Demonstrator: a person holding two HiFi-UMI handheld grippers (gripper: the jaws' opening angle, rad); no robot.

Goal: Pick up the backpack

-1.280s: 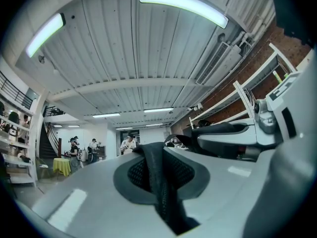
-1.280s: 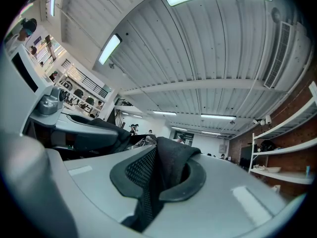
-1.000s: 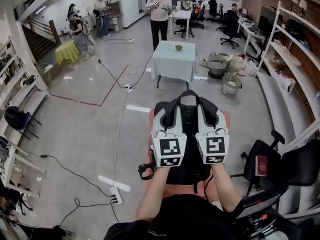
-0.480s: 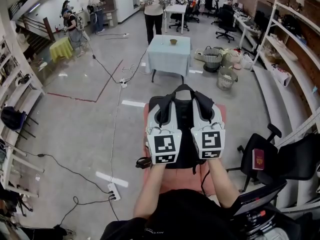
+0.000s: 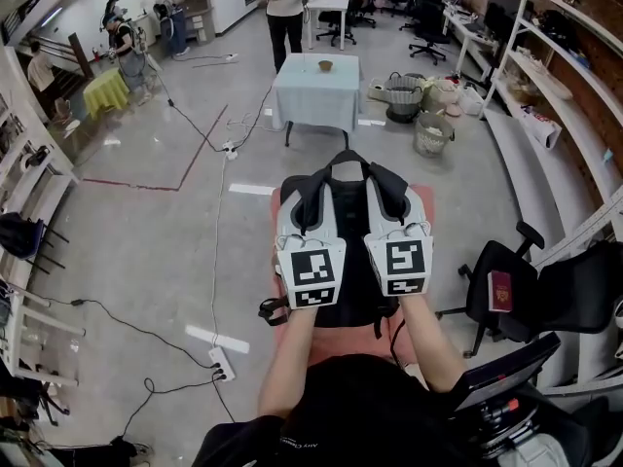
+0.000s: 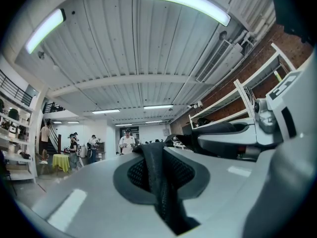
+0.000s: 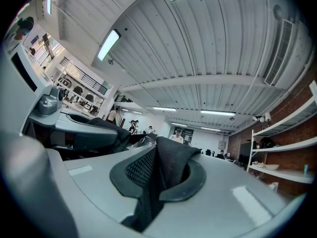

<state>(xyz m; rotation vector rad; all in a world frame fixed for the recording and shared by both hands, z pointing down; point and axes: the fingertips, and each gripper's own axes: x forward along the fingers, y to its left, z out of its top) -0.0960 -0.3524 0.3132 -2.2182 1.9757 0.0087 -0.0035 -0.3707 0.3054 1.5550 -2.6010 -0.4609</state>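
One black fabric backpack [image 5: 352, 191] was held. Its two mesh straps [image 6: 158, 182] were clamped, one in the grey left gripper [image 5: 311, 191], one in the right gripper [image 5: 394, 197].

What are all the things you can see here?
backpack: one, black, right in front
shoulder straps: two, black mesh, top of the backpack
red table: one, red, under the backpack
cloth-covered table: one, pale blue, beyond the backpack
bowl: one, brownish, on that table
baskets: two, pale, right of that table
office chair: one, black, far right
booklet: one, dark red, on the chair
power strip: one, white, floor at left
left gripper: one, grey, shut on a strap
right gripper: one, grey, shut on the other strap
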